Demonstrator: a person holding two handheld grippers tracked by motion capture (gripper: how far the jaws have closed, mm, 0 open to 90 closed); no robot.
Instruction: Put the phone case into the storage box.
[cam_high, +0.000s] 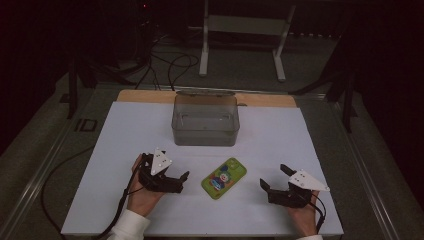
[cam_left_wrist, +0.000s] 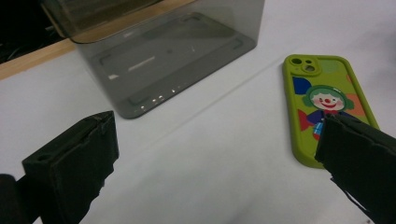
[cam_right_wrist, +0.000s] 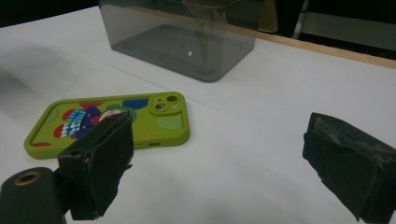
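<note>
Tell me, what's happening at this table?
A person holds a claw tool in each hand. The left claw and right claw both rest open on the white table, either side of a green phone lying camera side up. Neither touches it. A clear grey box stands empty behind.

Both forearms come in low over the near edge. The left gripper (cam_high: 176, 176) sits in the left hand (cam_high: 142, 195), jaws spread wide. The right gripper (cam_high: 274, 177), in the right hand (cam_high: 303, 215), gapes equally, holding nothing.
</note>
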